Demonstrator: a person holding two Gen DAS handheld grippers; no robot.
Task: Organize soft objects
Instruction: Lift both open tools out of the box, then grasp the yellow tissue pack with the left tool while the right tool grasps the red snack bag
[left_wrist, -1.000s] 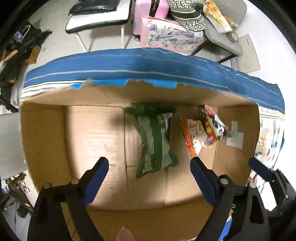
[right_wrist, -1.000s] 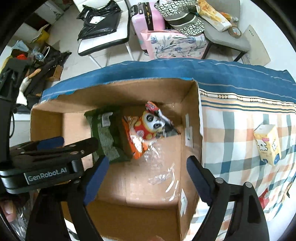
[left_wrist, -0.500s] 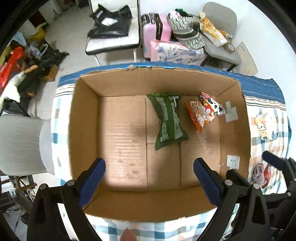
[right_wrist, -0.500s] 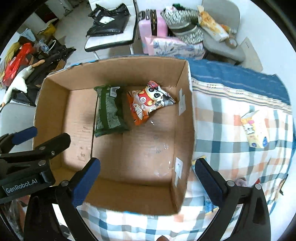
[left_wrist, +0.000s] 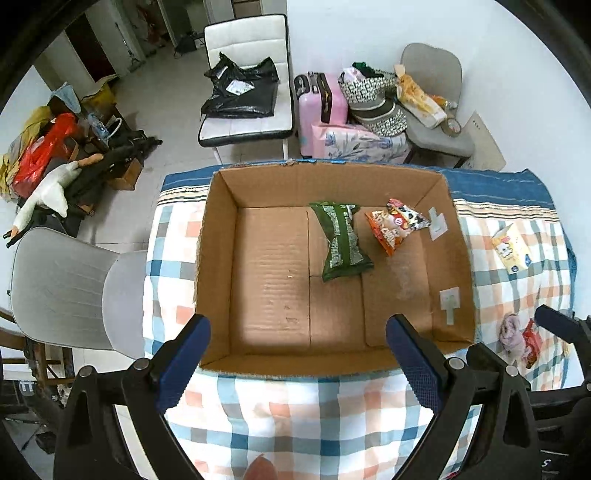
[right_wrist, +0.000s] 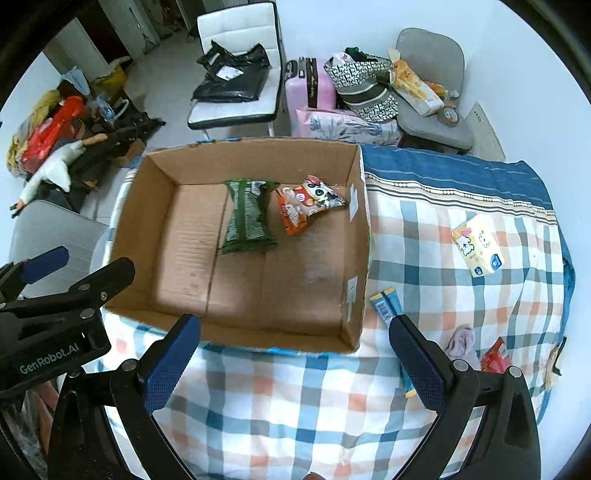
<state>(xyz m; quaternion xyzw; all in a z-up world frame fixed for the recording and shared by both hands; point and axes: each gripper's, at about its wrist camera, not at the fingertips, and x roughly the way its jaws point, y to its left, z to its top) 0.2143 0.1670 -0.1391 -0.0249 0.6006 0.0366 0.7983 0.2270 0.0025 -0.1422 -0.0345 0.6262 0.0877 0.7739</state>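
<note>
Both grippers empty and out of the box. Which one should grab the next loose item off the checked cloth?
Right, probably. The tissue pack, blue sachet and purple cloth all lie right of the cardboard box, by the open right gripper. The left gripper fronts the box.

The blue packet (right_wrist: 392, 321) just beside the cardboard box (right_wrist: 360, 229) is partly hidden behind a finger of the right gripper (right_wrist: 293, 363), and its print is too small to read. Farther from the box, the red wrapper (right_wrist: 495, 360) and the pale purple cloth (right_wrist: 461, 341) are partly covered by that gripper's frame. The print on the green bag (left_wrist: 341, 236) inside the box is too small to read.
</note>
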